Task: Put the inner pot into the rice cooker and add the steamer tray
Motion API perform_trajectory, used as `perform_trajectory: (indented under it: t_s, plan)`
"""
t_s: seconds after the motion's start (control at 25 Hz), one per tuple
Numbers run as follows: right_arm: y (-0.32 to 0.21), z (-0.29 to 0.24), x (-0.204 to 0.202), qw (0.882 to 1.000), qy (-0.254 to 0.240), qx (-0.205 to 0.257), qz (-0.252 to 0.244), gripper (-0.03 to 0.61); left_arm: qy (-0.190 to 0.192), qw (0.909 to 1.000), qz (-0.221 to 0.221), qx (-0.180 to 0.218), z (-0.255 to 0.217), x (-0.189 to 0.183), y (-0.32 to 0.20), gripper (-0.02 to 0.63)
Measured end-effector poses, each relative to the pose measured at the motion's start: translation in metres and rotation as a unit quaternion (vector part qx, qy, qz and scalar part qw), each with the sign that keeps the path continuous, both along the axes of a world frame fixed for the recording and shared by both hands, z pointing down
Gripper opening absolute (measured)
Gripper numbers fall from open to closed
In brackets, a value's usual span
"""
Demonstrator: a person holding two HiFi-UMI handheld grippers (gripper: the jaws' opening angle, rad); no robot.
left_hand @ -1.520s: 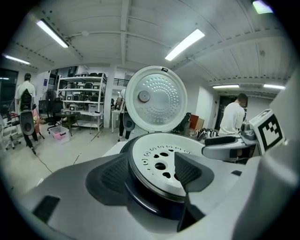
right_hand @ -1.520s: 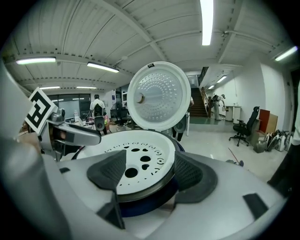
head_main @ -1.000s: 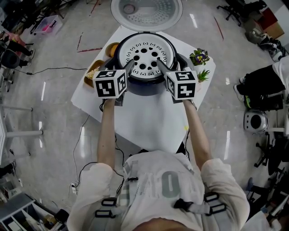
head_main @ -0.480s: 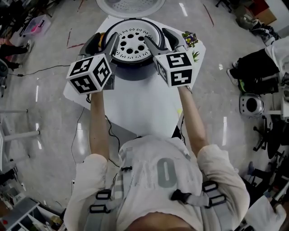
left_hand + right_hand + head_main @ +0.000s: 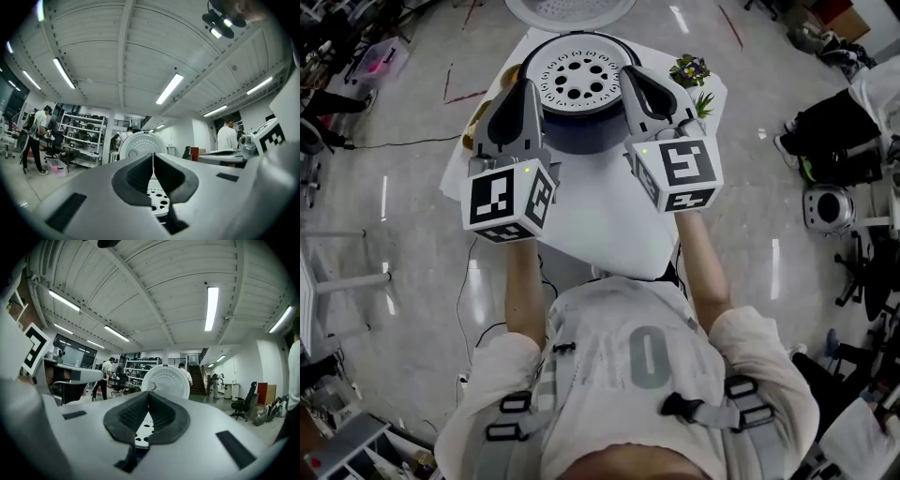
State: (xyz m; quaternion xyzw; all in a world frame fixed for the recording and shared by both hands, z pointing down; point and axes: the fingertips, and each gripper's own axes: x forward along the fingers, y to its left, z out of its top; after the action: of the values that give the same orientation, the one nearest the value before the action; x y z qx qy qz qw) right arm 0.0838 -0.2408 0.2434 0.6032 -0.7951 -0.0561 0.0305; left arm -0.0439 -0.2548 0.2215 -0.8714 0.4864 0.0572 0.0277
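The black rice cooker (image 5: 581, 131) stands at the far end of the white table (image 5: 591, 225), its lid (image 5: 570, 9) swung open behind it. The white perforated steamer tray (image 5: 579, 79) lies flat in its mouth. My left gripper (image 5: 525, 89) hovers over the cooker's left rim, and my right gripper (image 5: 630, 73) over the right rim. Both are lifted clear of the tray and hold nothing. In the left gripper view the left gripper (image 5: 153, 155) is shut pad to pad, with the tray (image 5: 157, 200) below. The right gripper (image 5: 149, 393) is shut too, above the tray (image 5: 142, 431).
Two small potted plants (image 5: 690, 71) stand right of the cooker. A yellowish dish (image 5: 504, 79) peeks out on its left. A round appliance (image 5: 827, 208) sits on the floor at the right. People stand by shelves (image 5: 86, 140) in the background.
Both grippers let go of the steamer tray, rose and drew back toward me, and their jaws went from wide open to shut. The tray stays in the cooker.
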Motion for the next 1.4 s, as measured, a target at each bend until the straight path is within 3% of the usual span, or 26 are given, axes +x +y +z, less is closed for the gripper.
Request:
perform_trajectory:
  t_s: [0.16,0.36,0.64,0.92,1.4]
  plan:
    - [0.02,0.021,-0.015,1.0,0.013,-0.025,0.014,0.008,0.032,0.9995,-0.004,0.004,0.008,-0.01,0.025,0.021]
    - [0.054,0.052,-0.029,0.998,-0.034,-0.048,0.006,0.008,0.056,0.9981,-0.003,-0.025,0.035,-0.02,0.06,0.021]
    - [0.09,0.099,-0.041,0.995,-0.02,-0.099,0.015,0.006,0.002,0.9991,-0.011,-0.042,0.073,-0.029,0.085,0.021]
    - [0.09,0.091,-0.042,0.996,-0.016,-0.085,0.02,0.006,-0.029,0.9993,0.008,-0.023,0.073,-0.015,0.09,0.021]
    - [0.084,0.092,-0.048,0.996,-0.008,-0.089,0.017,0.006,-0.038,0.9989,0.009,-0.027,0.077,-0.02,0.083,0.021]
